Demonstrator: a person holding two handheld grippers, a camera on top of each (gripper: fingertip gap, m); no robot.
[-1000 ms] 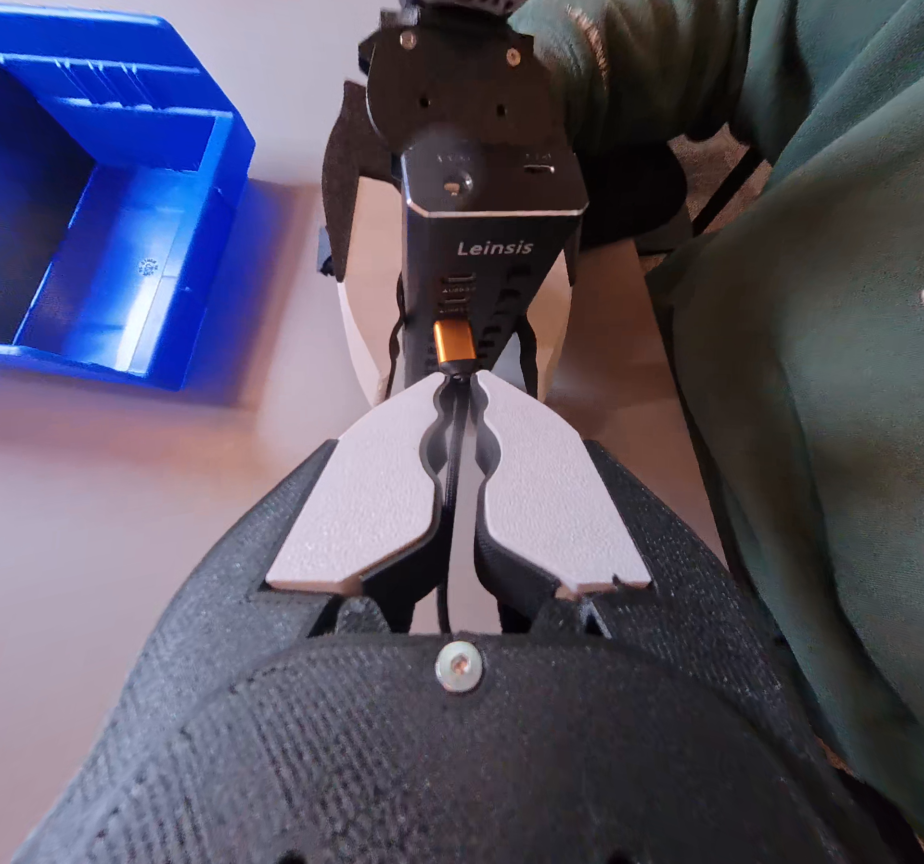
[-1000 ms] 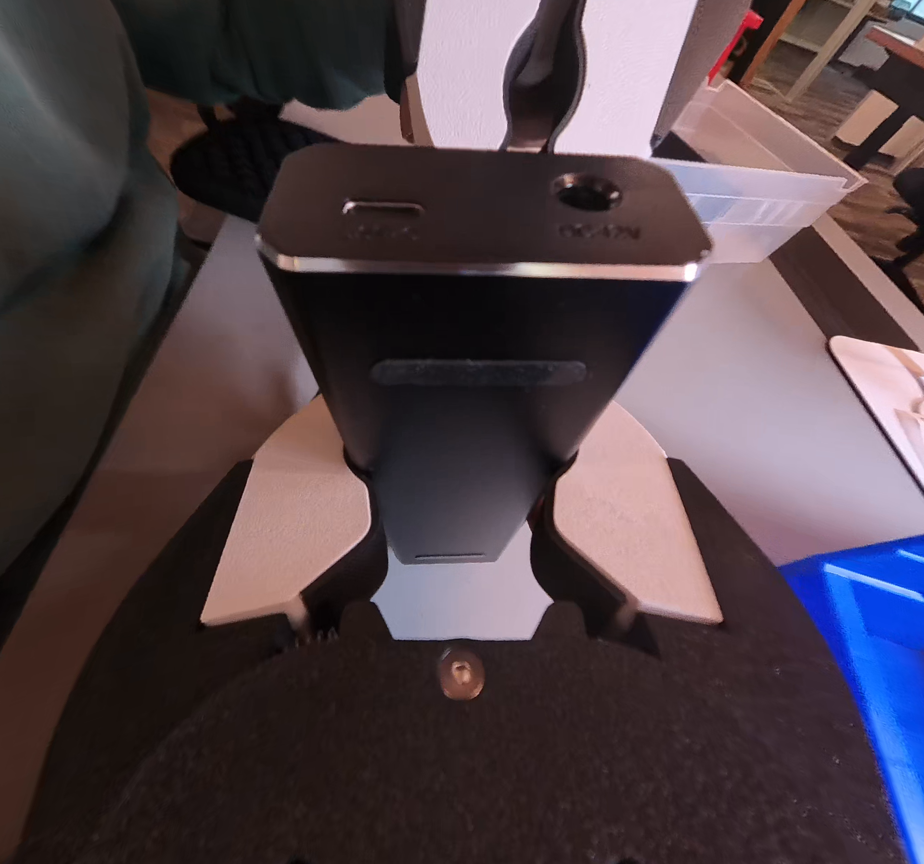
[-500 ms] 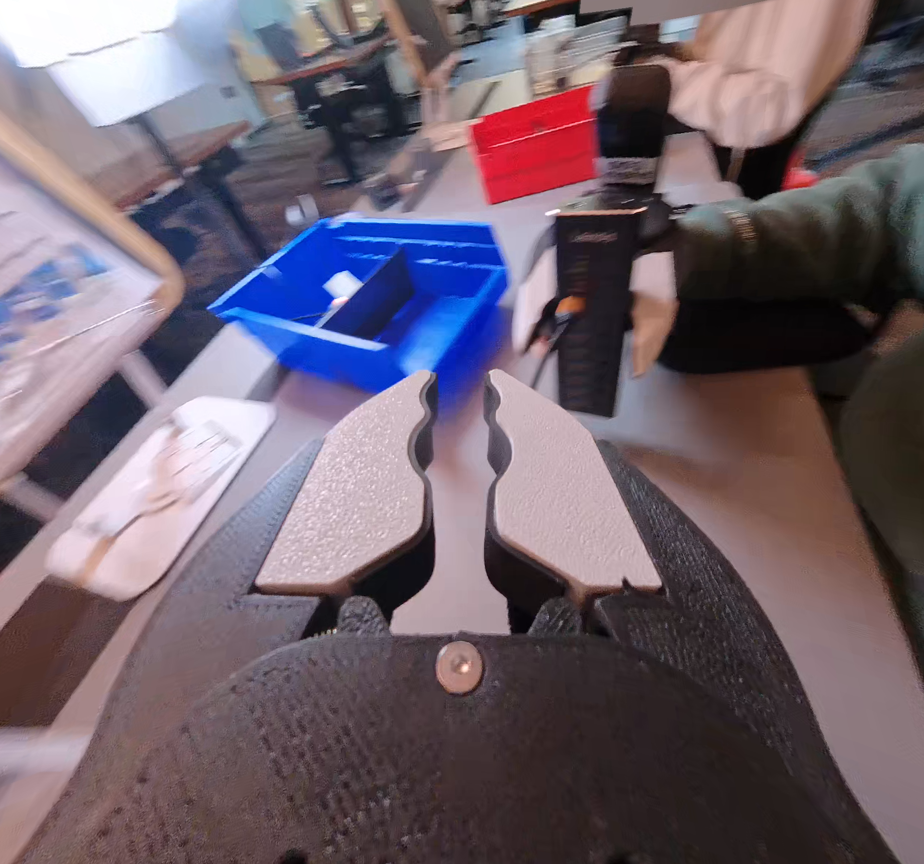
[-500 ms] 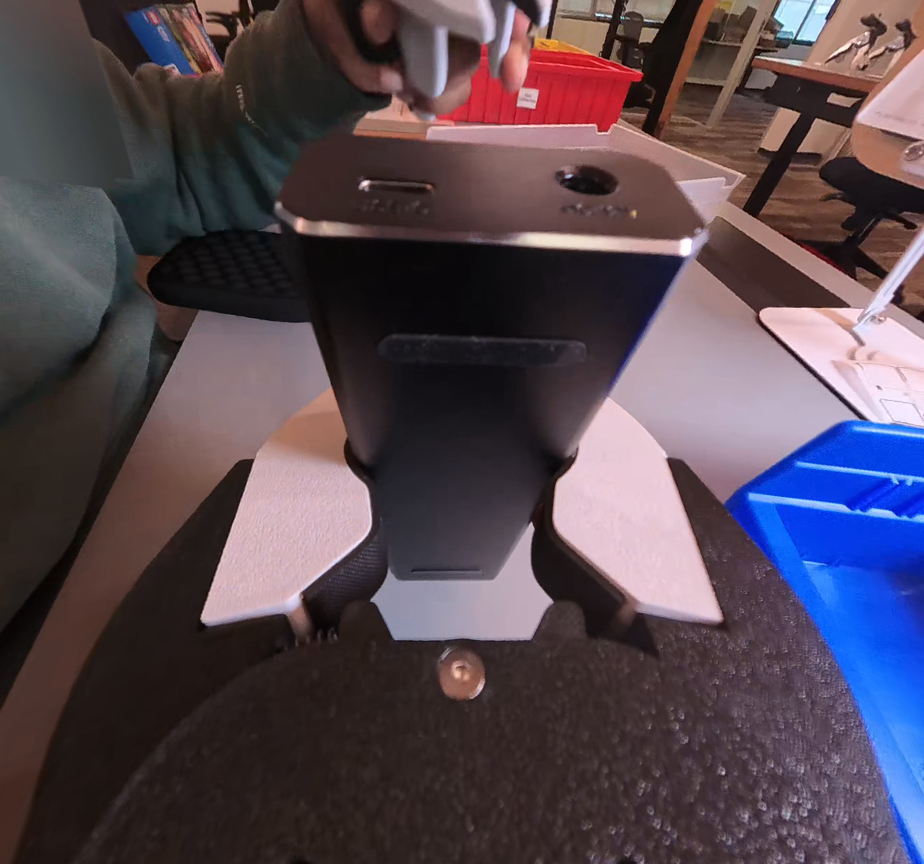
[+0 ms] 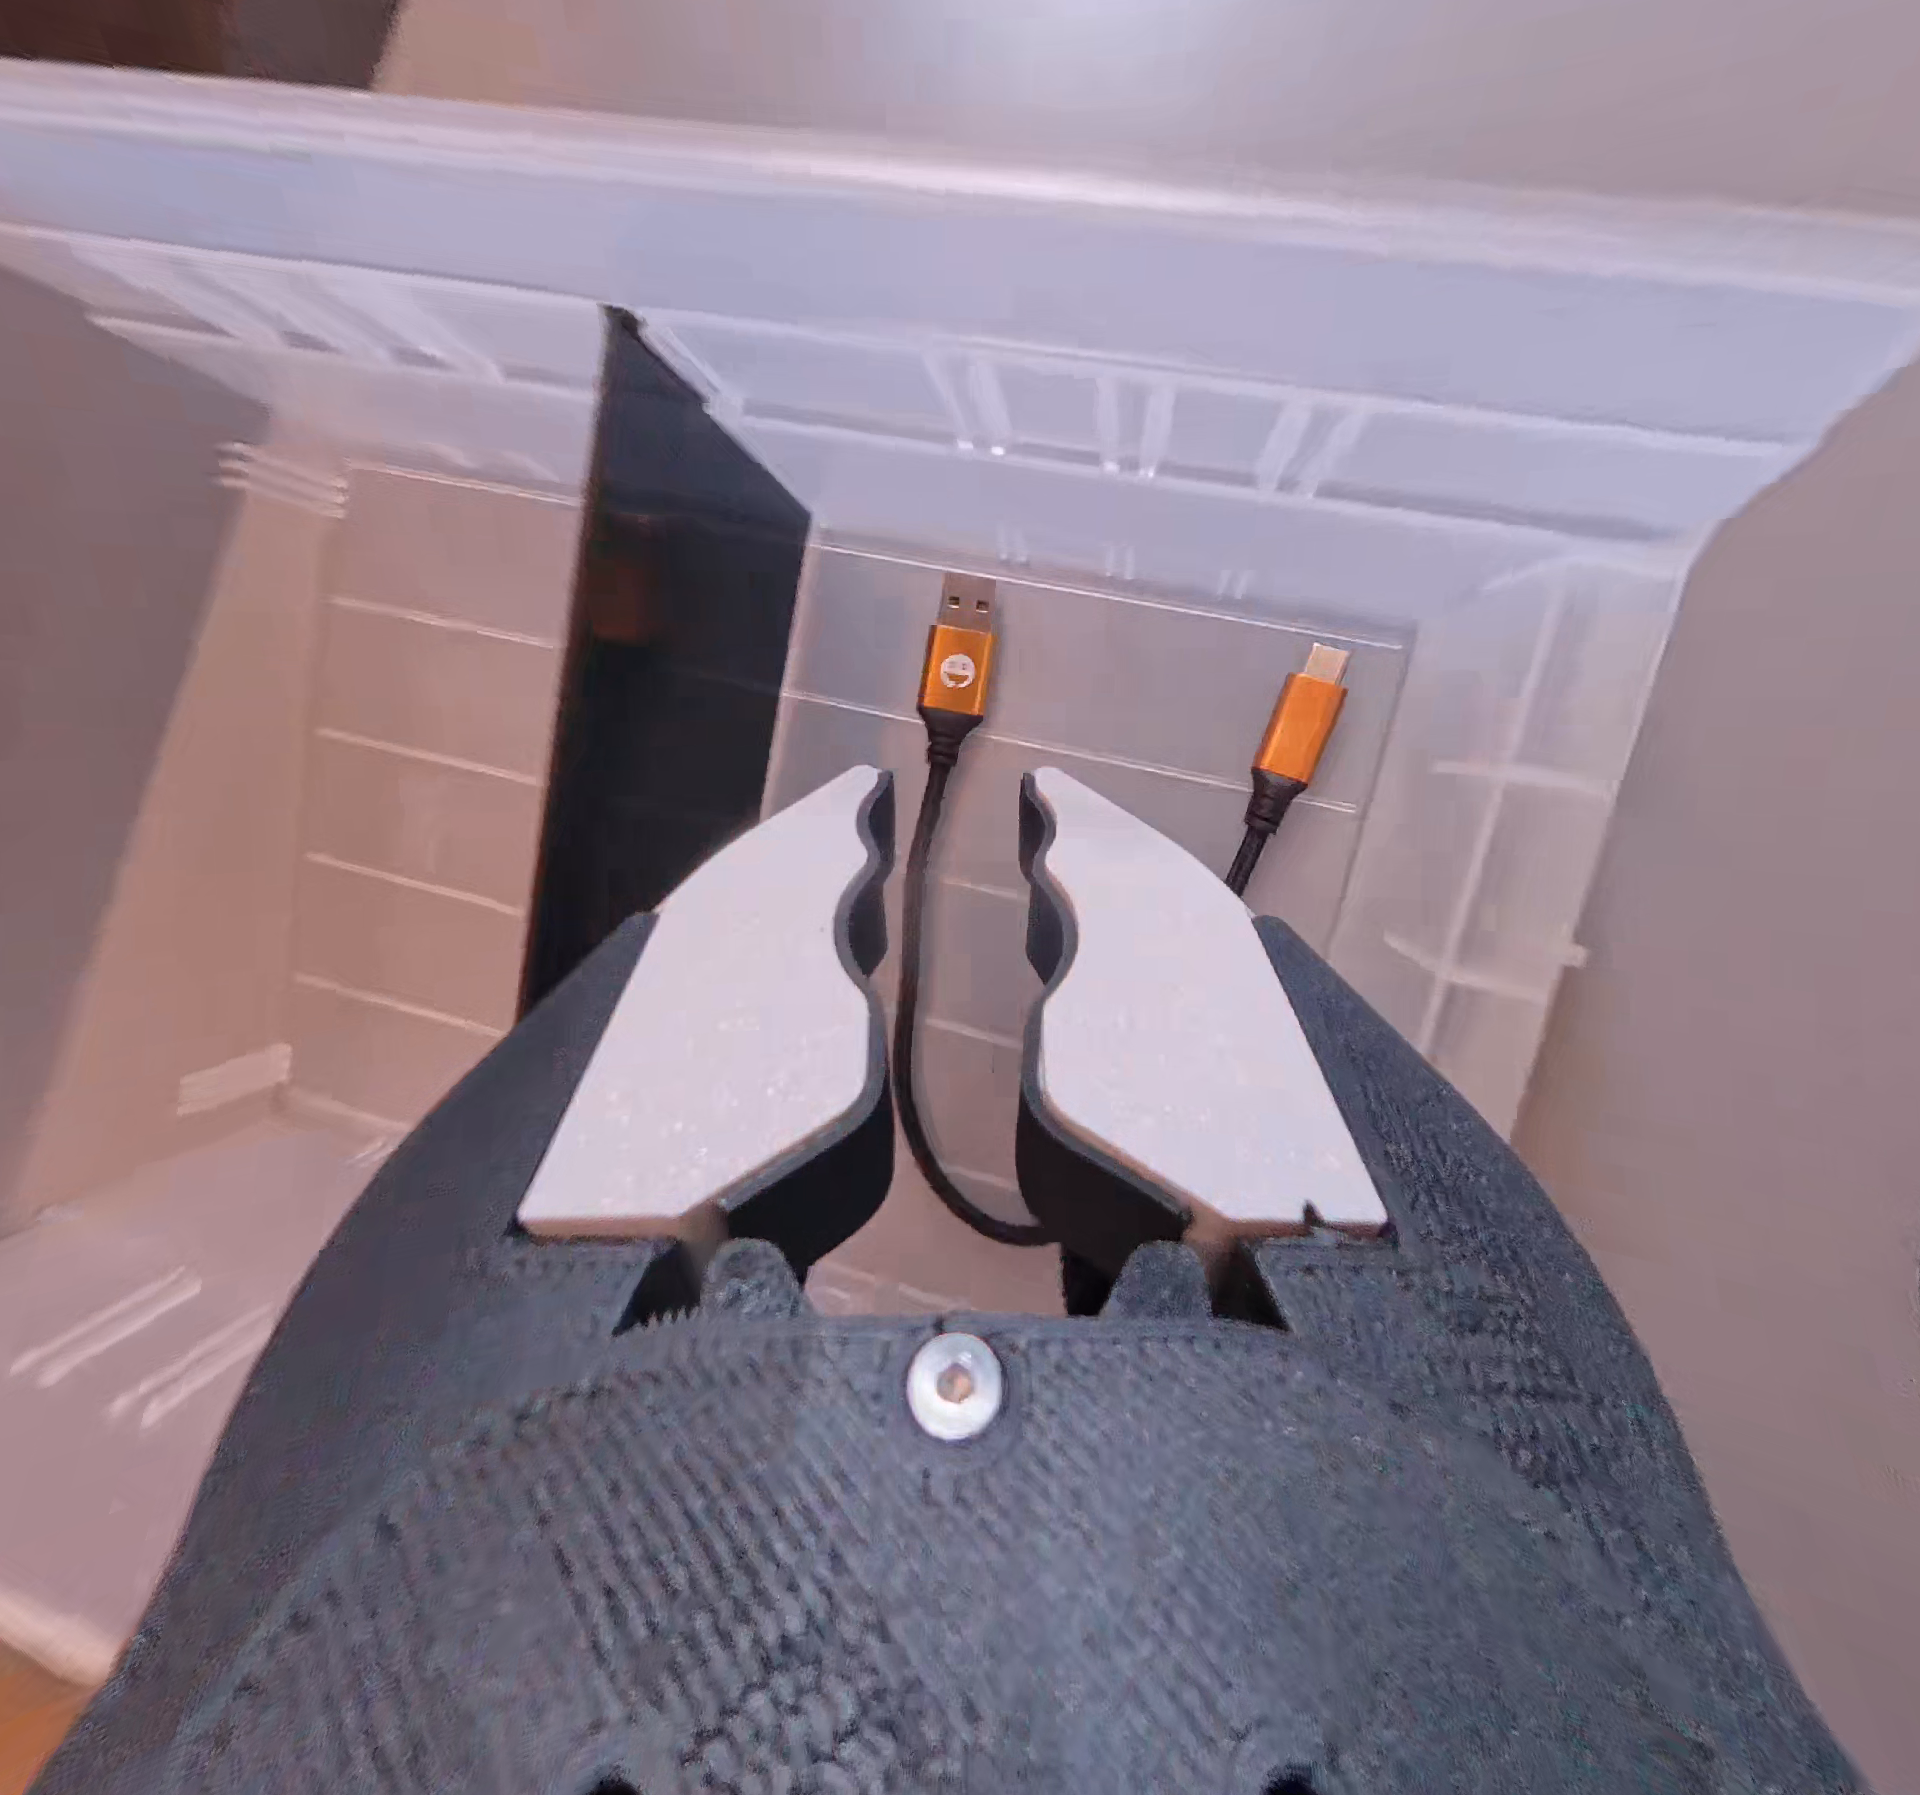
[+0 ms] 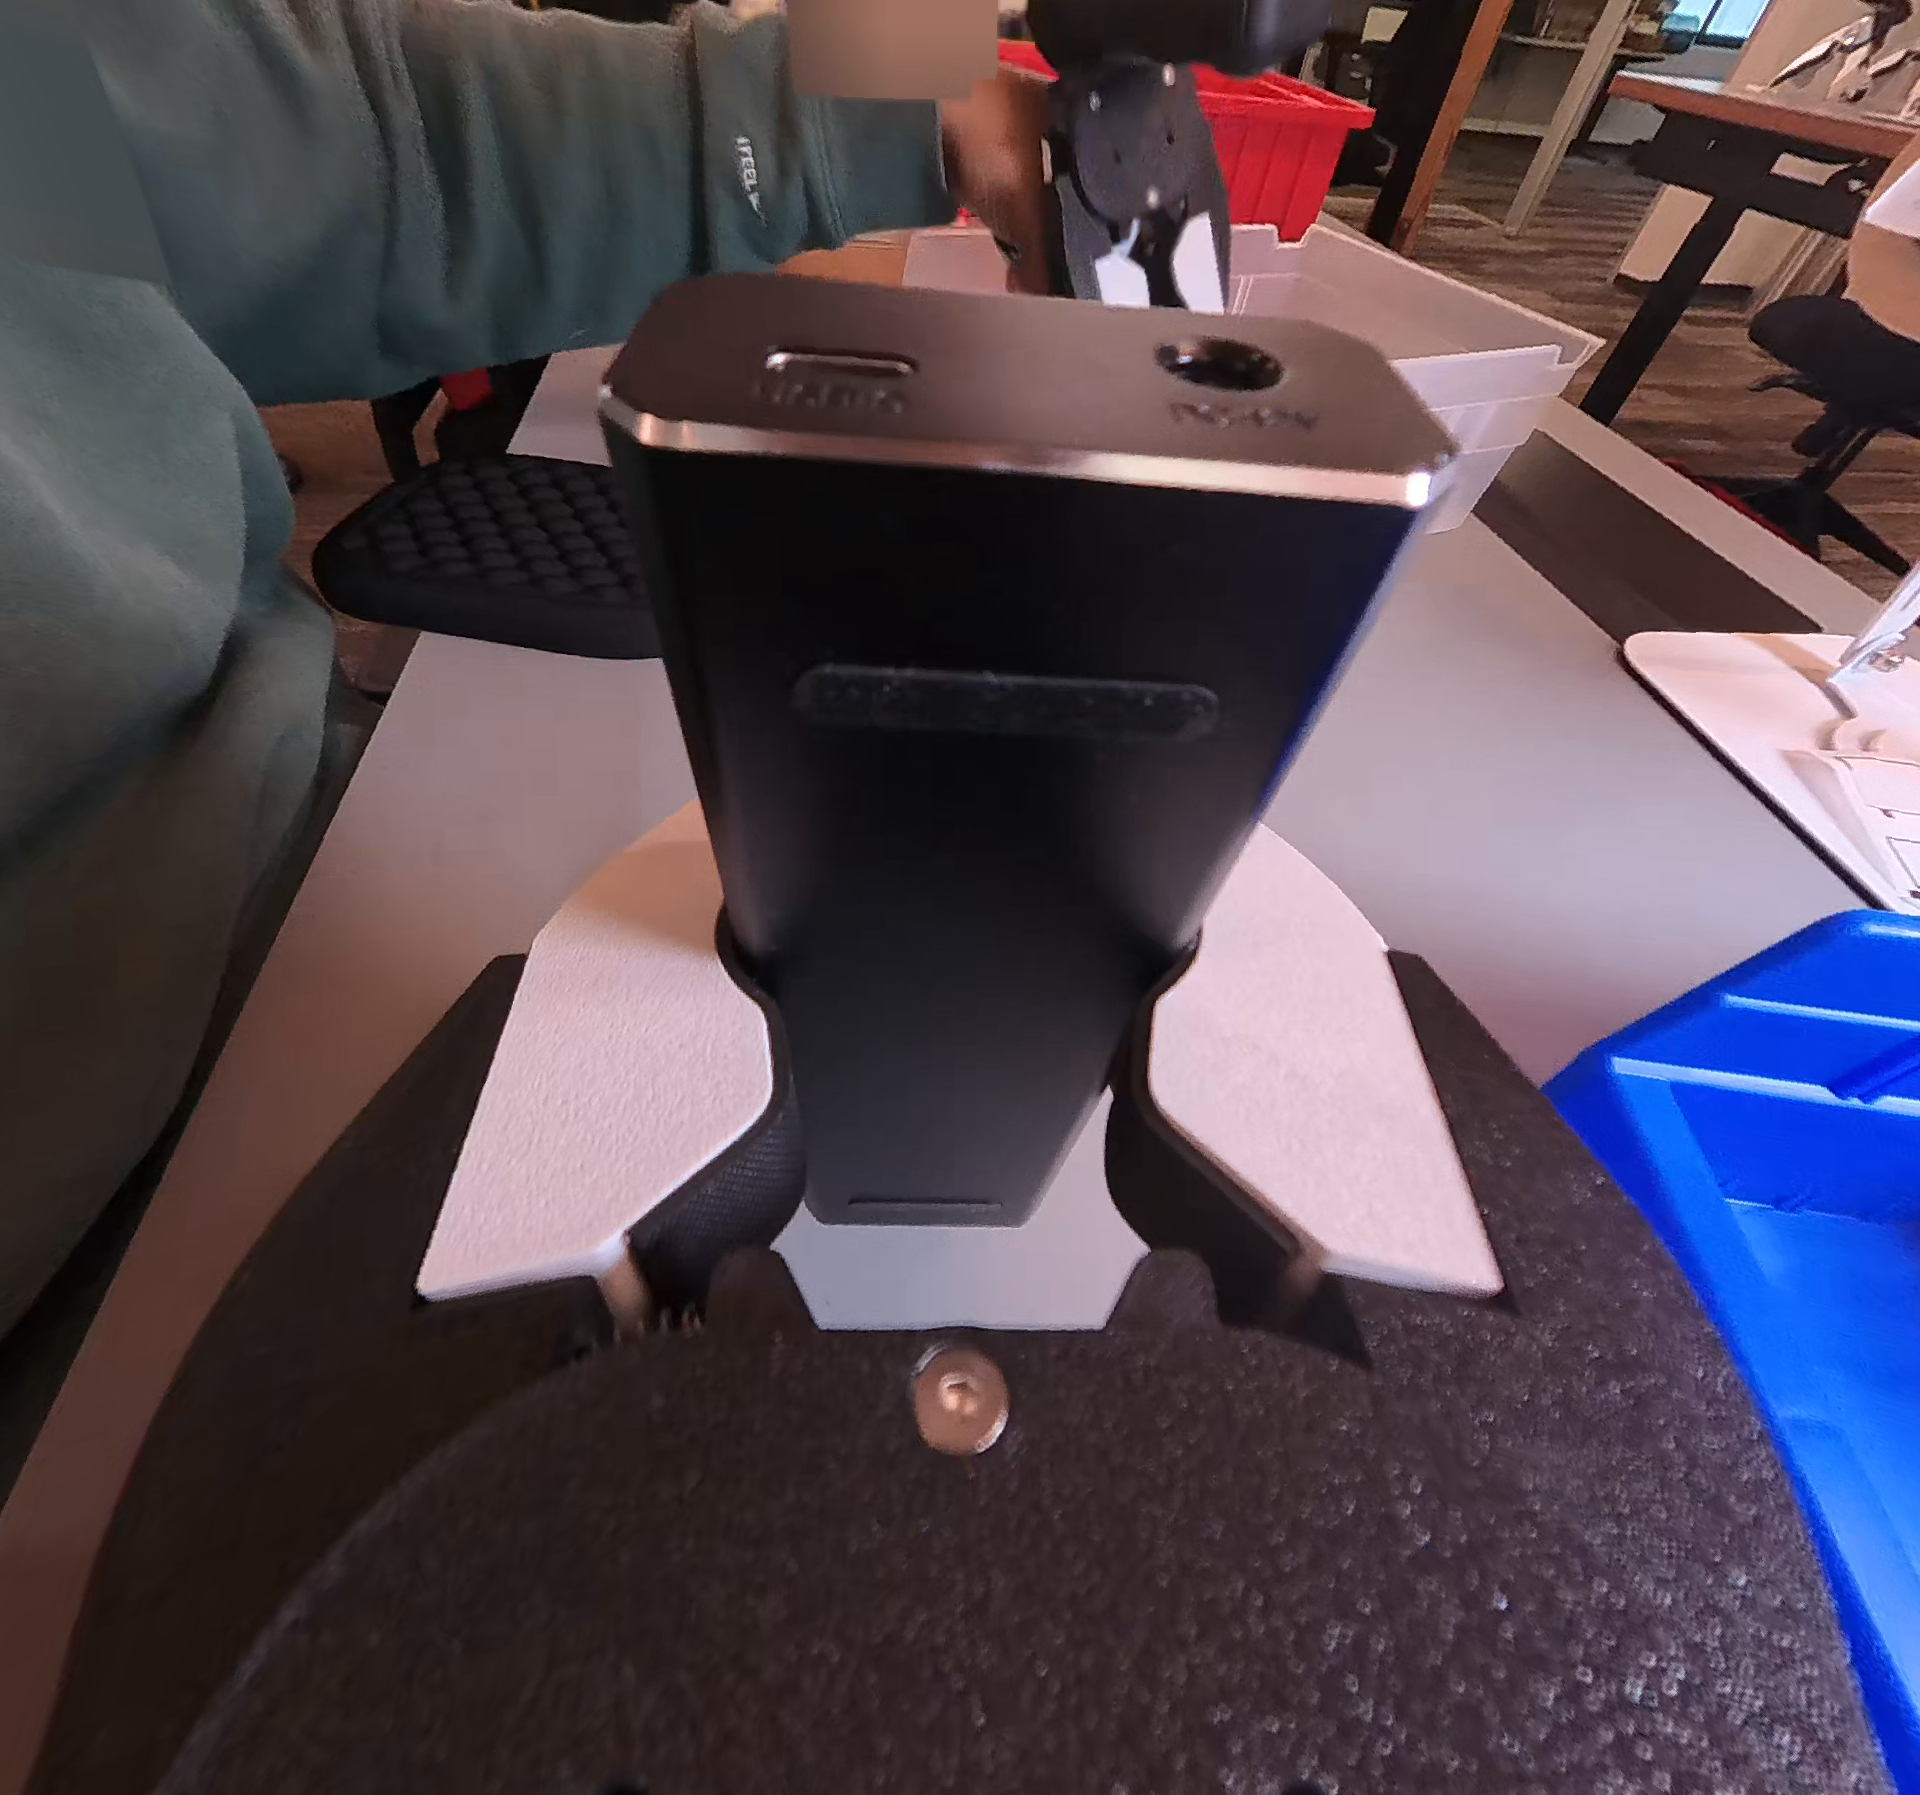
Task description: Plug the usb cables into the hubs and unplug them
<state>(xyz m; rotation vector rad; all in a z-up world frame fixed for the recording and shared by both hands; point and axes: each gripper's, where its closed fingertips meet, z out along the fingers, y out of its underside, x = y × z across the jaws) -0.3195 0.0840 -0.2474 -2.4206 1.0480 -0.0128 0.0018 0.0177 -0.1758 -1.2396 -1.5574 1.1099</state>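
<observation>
Two orange-tipped black USB cable ends (image 5: 956,675) lie in a clear plastic bin (image 5: 935,218), below your left hand-held gripper (image 5: 954,789), its fingers apart. Your right hand-held gripper (image 6: 961,956) clamps an upright black rectangular hub (image 6: 997,665) over the grey worktop (image 6: 1507,810).

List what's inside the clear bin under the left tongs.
In the clear bin: a cable with an orange USB-A plug and orange USB-C plug, and a black slab. The left tongs cover the cable's middle.

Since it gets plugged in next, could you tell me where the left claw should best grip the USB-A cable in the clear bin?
Grip the orange plug housing, coming straight down over it: the cable lies flat and the housing looks rigid.
</observation>
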